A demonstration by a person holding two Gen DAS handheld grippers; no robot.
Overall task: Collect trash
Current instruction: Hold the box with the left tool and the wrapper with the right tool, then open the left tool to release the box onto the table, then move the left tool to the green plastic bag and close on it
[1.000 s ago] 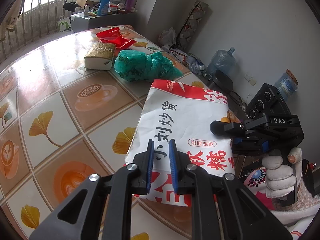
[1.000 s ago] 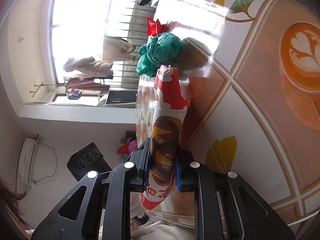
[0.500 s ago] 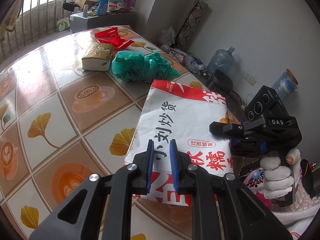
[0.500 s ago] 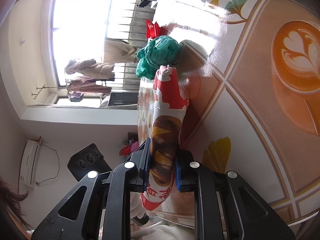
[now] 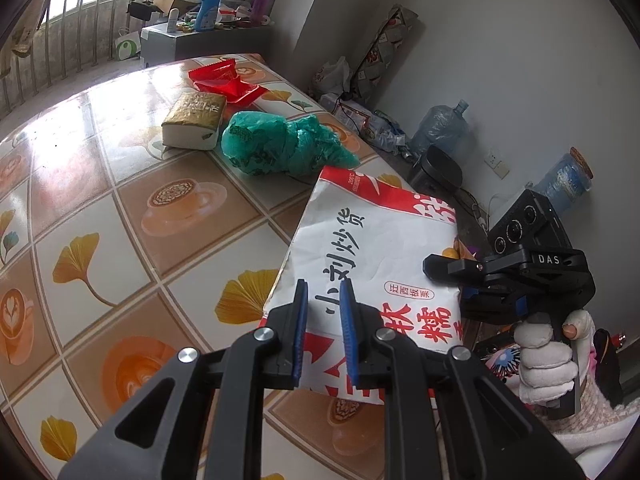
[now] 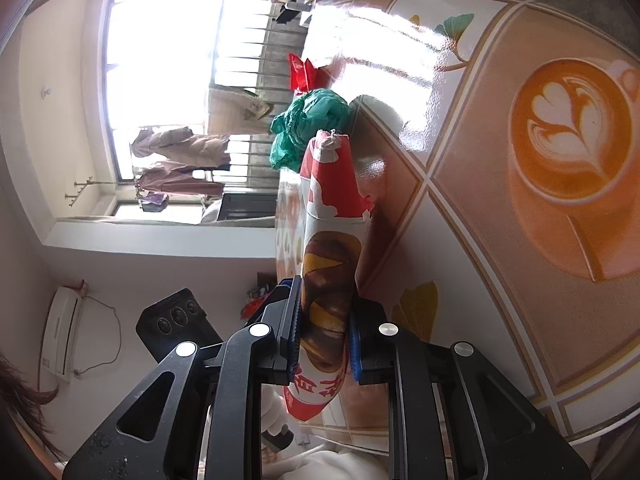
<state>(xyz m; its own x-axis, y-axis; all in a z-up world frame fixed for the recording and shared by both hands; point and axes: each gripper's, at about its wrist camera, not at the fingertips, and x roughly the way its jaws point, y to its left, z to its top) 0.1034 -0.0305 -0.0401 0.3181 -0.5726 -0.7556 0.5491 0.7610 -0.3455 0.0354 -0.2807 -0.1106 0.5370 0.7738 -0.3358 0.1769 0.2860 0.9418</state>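
Observation:
A white and red paper snack bag (image 5: 372,248) with Chinese print is held above the table's near right edge. My right gripper (image 6: 323,320) is shut on the bag (image 6: 328,280), which I see edge-on there; it also shows in the left wrist view (image 5: 472,280) at the bag's right side. My left gripper (image 5: 323,320) hovers just in front of the bag's lower edge, its jaws a narrow gap apart with nothing between them. A crumpled green plastic bag (image 5: 280,148), a gold-topped tissue pack (image 5: 194,124) and a red wrapper (image 5: 224,80) lie farther back on the table.
The table (image 5: 120,216) has a glossy cloth with coffee cups and ginkgo leaves. Past its right edge are water jugs (image 5: 440,128), a black fan and clutter on the floor. A cluttered cabinet (image 5: 200,32) stands by the barred window.
The left wrist view has drifted slightly, so the table items sit a little lower and nearer. The bag stays held in the right gripper; both grippers keep their state.

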